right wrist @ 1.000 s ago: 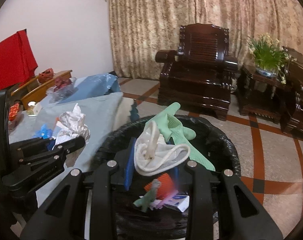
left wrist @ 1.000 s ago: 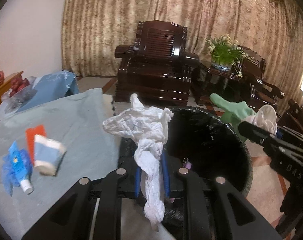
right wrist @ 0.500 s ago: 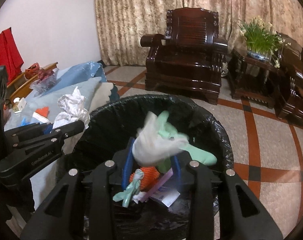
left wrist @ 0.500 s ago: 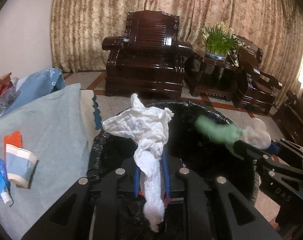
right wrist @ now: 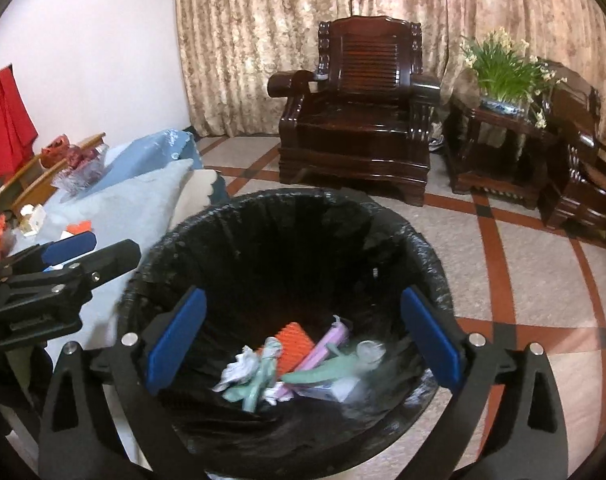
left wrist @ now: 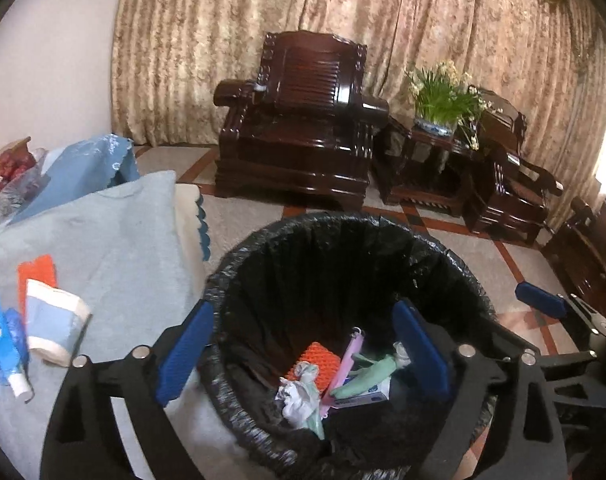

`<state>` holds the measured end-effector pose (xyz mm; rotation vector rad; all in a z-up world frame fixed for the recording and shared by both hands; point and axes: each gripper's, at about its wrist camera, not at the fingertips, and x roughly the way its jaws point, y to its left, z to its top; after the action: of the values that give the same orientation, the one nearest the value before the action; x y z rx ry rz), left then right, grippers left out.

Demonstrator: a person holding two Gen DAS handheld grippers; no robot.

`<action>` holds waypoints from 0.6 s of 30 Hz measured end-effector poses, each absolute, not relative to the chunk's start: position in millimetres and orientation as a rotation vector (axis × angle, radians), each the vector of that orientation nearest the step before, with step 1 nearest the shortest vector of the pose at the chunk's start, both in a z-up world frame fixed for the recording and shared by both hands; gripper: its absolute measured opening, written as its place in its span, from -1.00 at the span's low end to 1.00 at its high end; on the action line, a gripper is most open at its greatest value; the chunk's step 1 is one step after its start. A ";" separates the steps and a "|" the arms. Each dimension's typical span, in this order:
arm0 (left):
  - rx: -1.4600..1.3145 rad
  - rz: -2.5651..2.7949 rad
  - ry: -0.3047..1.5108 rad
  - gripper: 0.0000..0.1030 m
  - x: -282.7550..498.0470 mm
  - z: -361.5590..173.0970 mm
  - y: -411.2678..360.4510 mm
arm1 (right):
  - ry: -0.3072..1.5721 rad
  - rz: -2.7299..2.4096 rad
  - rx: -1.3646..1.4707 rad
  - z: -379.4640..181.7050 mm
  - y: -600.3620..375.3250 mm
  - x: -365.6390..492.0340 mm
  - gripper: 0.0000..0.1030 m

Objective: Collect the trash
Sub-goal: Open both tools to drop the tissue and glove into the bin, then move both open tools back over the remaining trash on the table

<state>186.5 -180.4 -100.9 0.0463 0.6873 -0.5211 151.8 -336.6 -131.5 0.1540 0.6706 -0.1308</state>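
both claws spread wide and empty, left gripper (left wrist: 303,348) and right gripper (right wrist: 303,340) over the bin (right wrist: 431,264), crumpled tissue (right wrist: 239,370) lying down inside below them.

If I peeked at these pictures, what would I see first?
First the big black bin in the middle, with trash at the bottom: an orange scrap, a green glove and crumpled paper. Both grippers, left and right, hang open over it. Behind stands a dark wooden armchair.
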 end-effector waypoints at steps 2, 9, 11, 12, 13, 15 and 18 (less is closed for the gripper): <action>0.047 -0.508 0.668 0.78 180.0 -95.1 -167.0 | 0.662 -0.117 0.165 -127.1 -330.5 150.3 0.85; 0.004 -0.439 0.645 0.80 166.4 -80.7 -109.1 | 0.624 -0.051 0.148 -107.4 -292.1 151.8 0.87; -0.007 -0.414 0.635 0.80 164.1 -77.0 -94.2 | 0.615 -0.025 0.139 -102.0 -276.5 155.1 0.87; -0.014 -0.392 0.624 0.80 162.2 -74.1 -81.1 | 0.611 -0.008 0.134 -99.6 -267.3 157.1 0.87; -0.018 -0.373 0.616 0.80 160.8 -72.1 -71.3 | 0.607 0.007 0.127 -97.3 -258.0 159.5 0.87; -0.030 -0.337 0.607 0.80 158.5 -69.4 -49.5 | 0.601 0.031 0.115 -93.7 -241.0 163.9 0.88; -0.035 -0.273 0.589 0.80 154.5 -66.8 -15.4 | 0.586 0.068 0.095 -88.8 -216.0 170.8 0.88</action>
<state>154.5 -15.4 -66.8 -0.0347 0.5888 -0.2731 170.8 -216.0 -88.8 0.0950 0.5862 0.0681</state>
